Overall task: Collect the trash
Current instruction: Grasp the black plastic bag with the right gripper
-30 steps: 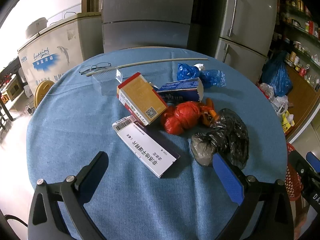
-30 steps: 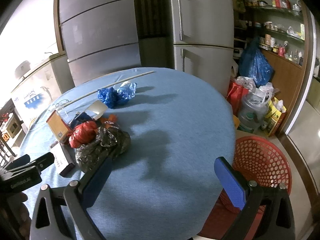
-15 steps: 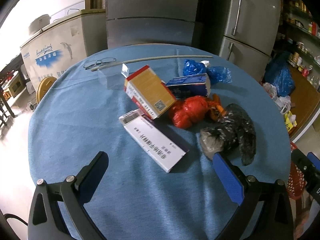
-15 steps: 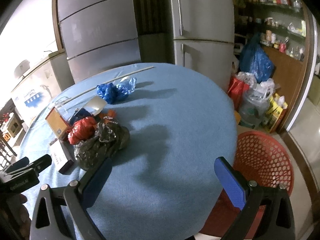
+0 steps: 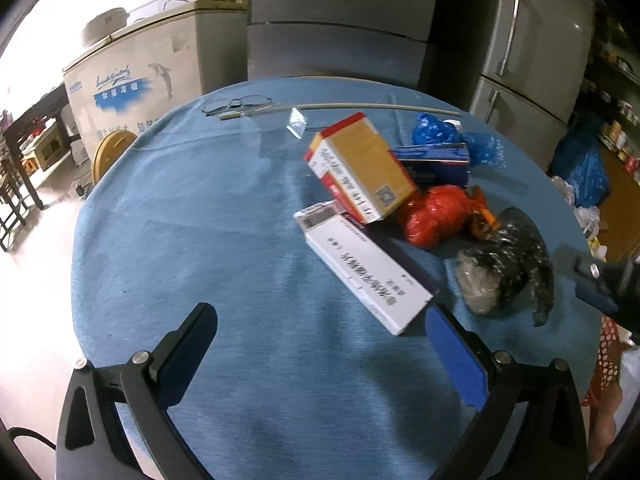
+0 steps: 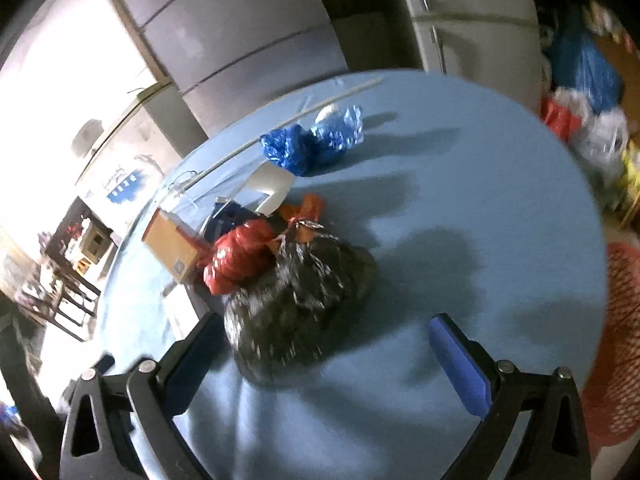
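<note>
Trash lies in a heap on the round blue table (image 5: pixel 200 240): a white carton (image 5: pixel 364 272), an orange-and-red box (image 5: pixel 360 168), a dark blue box (image 5: pixel 436 160), a red bag (image 5: pixel 434 216), a black bag (image 5: pixel 508 272) and blue bags (image 5: pixel 452 136). My left gripper (image 5: pixel 320 340) is open, just short of the white carton. My right gripper (image 6: pixel 324 344) is open, close over the black bag (image 6: pixel 304 300), which lies by its left finger. The red bag (image 6: pixel 240 256) and blue bags (image 6: pixel 312 144) lie beyond. The right gripper's tip (image 5: pixel 600 280) shows at the left view's right edge.
A red mesh basket (image 6: pixel 616 344) stands on the floor right of the table. Glasses (image 5: pixel 236 104) and a long thin stick (image 5: pixel 360 107) lie at the table's far edge. Refrigerators (image 5: pixel 532 40) and a chest freezer (image 5: pixel 132 80) stand behind; bags sit on the floor at right.
Both grippers moved in toward the heap. The right one swung left and down close to the black bag, and its tip now shows beside that bag in the left view.
</note>
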Tool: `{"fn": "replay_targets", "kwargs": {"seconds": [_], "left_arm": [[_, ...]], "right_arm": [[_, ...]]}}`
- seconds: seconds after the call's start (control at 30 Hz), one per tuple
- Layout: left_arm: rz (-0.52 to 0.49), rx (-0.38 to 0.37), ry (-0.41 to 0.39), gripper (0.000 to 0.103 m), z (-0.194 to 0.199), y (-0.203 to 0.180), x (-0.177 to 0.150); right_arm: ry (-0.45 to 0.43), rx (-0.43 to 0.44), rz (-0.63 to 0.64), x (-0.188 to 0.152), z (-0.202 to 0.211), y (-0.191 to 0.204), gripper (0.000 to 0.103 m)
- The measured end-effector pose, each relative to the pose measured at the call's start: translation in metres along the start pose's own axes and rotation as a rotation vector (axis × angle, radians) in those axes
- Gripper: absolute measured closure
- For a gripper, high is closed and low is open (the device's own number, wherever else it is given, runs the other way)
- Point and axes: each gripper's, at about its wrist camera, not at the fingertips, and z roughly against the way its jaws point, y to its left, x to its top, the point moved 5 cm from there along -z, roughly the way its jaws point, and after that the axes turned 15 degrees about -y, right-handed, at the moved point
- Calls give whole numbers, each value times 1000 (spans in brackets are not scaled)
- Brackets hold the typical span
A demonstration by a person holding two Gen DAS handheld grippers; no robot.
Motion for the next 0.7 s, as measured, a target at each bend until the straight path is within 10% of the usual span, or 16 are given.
{"fn": "replay_targets", "kwargs": {"seconds": [0.4,0.5,0.6,0.7], "left_arm": [[55,20,18,0,-14,18,0],[58,19,23,0,-18,17,1],[55,20,28,0,-21,15,2],[53,23,29,0,-24,12,5]], "right_arm": [[113,-63,-29,-12,-56,10,3],[108,-74,5,-11,-59,13,16],[113,-69,26,-9,-61,14,54],[123,-32,9,-8,-60,12,56]]}}
